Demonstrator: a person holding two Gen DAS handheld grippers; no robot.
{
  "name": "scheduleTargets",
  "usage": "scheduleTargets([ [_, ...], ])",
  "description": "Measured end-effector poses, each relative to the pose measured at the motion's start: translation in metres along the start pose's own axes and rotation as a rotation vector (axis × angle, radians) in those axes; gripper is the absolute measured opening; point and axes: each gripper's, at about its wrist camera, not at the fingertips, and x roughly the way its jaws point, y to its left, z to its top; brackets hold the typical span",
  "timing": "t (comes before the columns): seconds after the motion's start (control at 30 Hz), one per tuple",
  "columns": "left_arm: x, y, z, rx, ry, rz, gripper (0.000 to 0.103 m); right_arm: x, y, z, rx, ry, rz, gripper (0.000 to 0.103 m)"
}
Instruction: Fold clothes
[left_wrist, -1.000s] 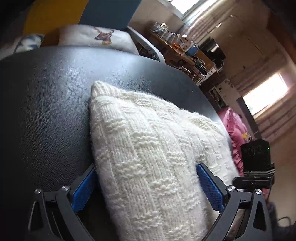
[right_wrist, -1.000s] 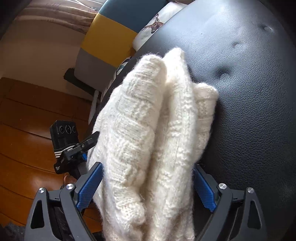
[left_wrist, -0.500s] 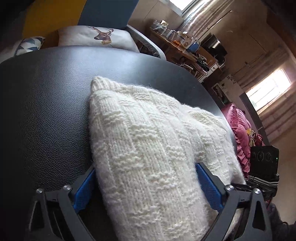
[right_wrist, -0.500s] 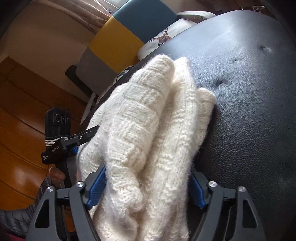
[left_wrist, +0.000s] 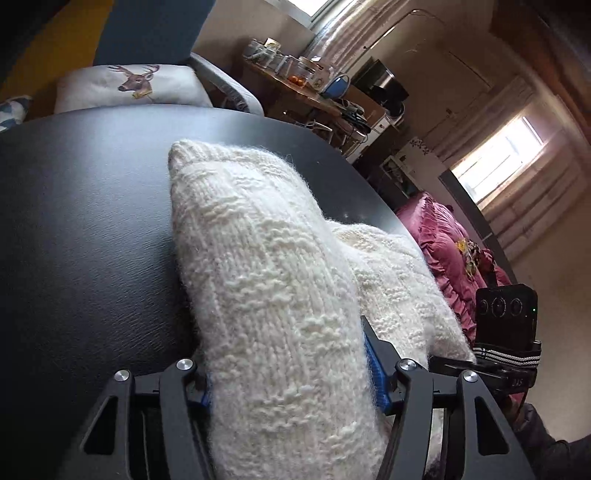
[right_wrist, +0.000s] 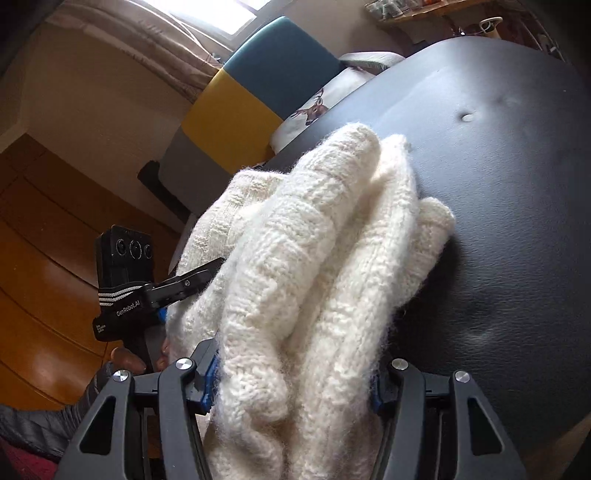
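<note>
Cream knit sweater (left_wrist: 273, 280) folded on black leather seat (left_wrist: 85, 229), both grippers clamped on it.
Left wrist view: deer cushion (left_wrist: 129, 86) behind seat, window beyond; left gripper (left_wrist: 291, 373) pinches the near fold. Right wrist view: wooden floor (right_wrist: 40, 266) left; right gripper (right_wrist: 291, 384) squeezes bunched layers, level with the seat.

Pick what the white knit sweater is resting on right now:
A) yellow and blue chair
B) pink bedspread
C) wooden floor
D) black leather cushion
D: the white knit sweater, clamped by the left gripper and the right gripper, lies on the black leather cushion; its dimpled black surface shows beside and beyond the knit in both wrist views.
</note>
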Motion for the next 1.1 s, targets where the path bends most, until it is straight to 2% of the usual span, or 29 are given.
scheduleTargets([
  [0.17,0.044,-0.042,0.032,0.075,0.040,-0.031,0.060,-0.054,-0.034,0.021,0.021,-0.077,-0.046,0.059],
  [0.33,0.094,-0.094,0.076,0.183,0.069,-0.039,0.060,-0.091,-0.060,0.047,0.031,-0.154,-0.106,0.059],
  [0.57,0.153,-0.145,0.126,0.260,0.104,-0.056,0.060,-0.133,-0.095,0.077,0.051,-0.256,-0.172,0.059],
  [0.7,0.189,-0.149,0.130,0.326,0.172,0.012,0.061,-0.147,-0.134,0.077,0.100,-0.238,-0.244,0.059],
  [0.77,0.201,-0.137,0.129,0.297,0.186,0.043,0.070,-0.141,-0.150,0.074,0.141,-0.220,-0.259,0.059],
  [0.83,0.201,-0.124,0.130,0.244,0.182,0.030,0.082,-0.140,-0.159,0.065,0.163,-0.240,-0.226,0.060],
  [0.93,0.192,-0.121,0.132,0.228,0.165,0.035,0.084,-0.143,-0.156,0.065,0.155,-0.254,-0.226,0.060],
  [1.1,0.160,-0.117,0.126,0.236,0.099,0.082,0.091,-0.168,-0.123,0.077,0.026,-0.308,-0.373,0.060],
])
